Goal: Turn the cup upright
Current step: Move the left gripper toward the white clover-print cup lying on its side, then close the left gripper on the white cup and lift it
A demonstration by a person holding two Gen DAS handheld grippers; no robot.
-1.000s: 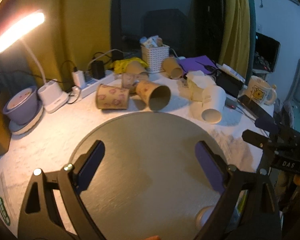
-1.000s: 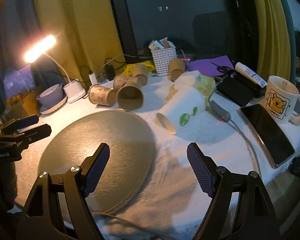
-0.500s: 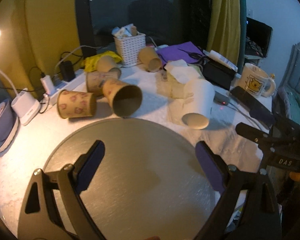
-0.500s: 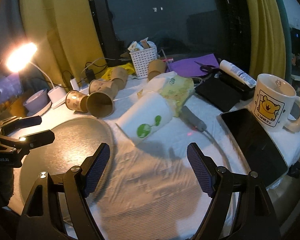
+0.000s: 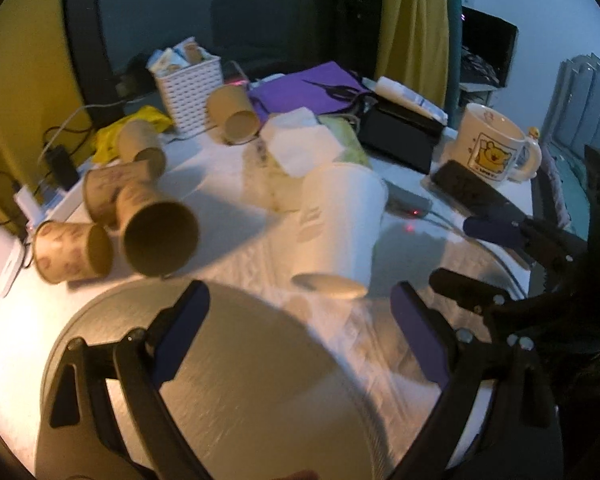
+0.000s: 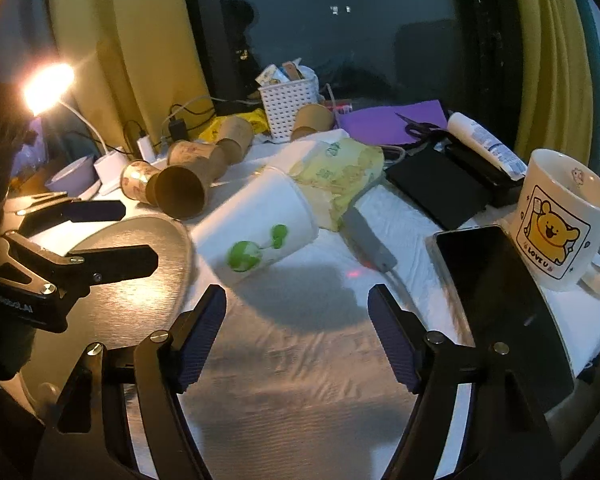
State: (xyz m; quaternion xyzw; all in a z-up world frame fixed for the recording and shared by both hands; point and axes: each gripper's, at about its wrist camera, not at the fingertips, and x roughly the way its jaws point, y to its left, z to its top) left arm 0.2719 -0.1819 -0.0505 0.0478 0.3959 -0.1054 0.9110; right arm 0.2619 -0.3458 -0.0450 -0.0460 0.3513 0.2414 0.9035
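Note:
A white paper cup (image 5: pixel 336 224) with a green sprout print (image 6: pixel 259 228) lies on its side on the white cloth, mouth toward the round grey mat (image 5: pixel 227 380). My left gripper (image 5: pixel 300 340) is open and empty, just short of the cup's mouth. My right gripper (image 6: pixel 295 332) is open and empty, a little before the cup's side. Several brown paper cups (image 5: pixel 155 228) lie on their sides to the left (image 6: pixel 179 192). Each gripper shows in the other's view, the right one (image 5: pixel 496 256) and the left one (image 6: pixel 87 240).
A bear mug (image 6: pixel 560 216) and a black phone (image 6: pixel 496 284) sit at the right. A tissue pack (image 6: pixel 340 172), a grey device (image 6: pixel 368 240), a white basket (image 6: pixel 287 104), a purple folder (image 5: pixel 308 88), chargers and a lit lamp (image 6: pixel 47 84) crowd the back.
Both grippers have moved closer to the white cup, which now looms larger in both views. The left view has swung right, off the lamp. Both stay open.

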